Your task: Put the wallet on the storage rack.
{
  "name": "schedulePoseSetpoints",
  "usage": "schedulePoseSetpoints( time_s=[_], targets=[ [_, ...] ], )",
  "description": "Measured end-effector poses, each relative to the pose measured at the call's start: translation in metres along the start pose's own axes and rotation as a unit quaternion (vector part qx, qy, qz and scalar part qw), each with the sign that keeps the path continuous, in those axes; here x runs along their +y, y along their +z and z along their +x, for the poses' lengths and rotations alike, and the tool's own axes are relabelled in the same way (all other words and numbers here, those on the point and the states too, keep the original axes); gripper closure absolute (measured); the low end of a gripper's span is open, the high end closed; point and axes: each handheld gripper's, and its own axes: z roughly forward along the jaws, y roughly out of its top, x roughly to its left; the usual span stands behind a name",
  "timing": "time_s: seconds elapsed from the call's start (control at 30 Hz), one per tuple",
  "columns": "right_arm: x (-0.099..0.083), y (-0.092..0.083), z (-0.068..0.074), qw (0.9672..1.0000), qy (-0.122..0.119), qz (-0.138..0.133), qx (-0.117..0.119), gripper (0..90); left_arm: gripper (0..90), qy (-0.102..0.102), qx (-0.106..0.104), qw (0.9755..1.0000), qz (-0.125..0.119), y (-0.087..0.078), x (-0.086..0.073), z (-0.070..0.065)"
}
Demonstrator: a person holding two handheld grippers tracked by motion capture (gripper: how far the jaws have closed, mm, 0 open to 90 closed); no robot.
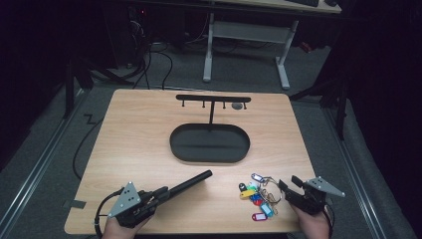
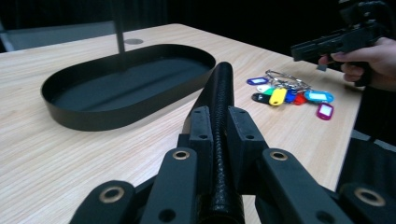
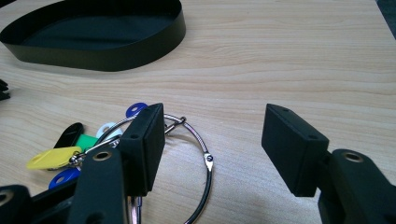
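Left tongs (image 1: 166,193) sit at the near left edge of the tabletop (image 1: 139,134), clamped on a black rod (image 1: 191,182); the rod runs out between the jaws and points up and right toward the tray (image 1: 209,158), its far end lifted slightly above the wood in the left gripper view, which suggests it is held ready as a tool or a peg rather than parked. The tray, an oval black dish, lies at mid-table and appears bare inside; a thin post rises from its far side to a crossbar (image 1: 213,98) with small hooks beneath, plainly meant for hanging things. A small grey disc (image 1: 237,105) sits on the wood behind the bar.

The keys (image 1: 256,195), a cluster of coloured tags on a wire ring (image 3: 198,154), lie flat on the tabletop at the near right, well apart from the tray and below its right end. Right tongs (image 1: 290,183) stand wide open just right of the cluster; in the right gripper view one jaw sits over the ring's left arc, the other over bare wood, nothing gripped. Judgement: the approach is lined up to close on the ring, since the wire offers the one firm edge.
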Motion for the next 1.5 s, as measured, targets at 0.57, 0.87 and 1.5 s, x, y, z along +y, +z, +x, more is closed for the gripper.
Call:
schedulePoseSetpoints(
  time_s=[0.57,0.87,1.5],
  targets=[
    [0.0,0.0,-0.001,1.0,0.0,0.0,0.0,39.9,82.0,-0.041,0.037,0.9984,-0.012,-0.005,-0.01,0.027],
    [0.0,0.001,0.0,1.0,-0.004,0.001,0.001,39.9,84.9,-0.039,0.045,0.9981,-0.018,-0.005,-0.011,0.03],
    [-0.001,0.002,0.001,1.0,-0.001,0.004,0.003,39.9,70.9,-0.037,0.039,0.9984,-0.019,-0.005,-0.01,0.029]
  ],
)
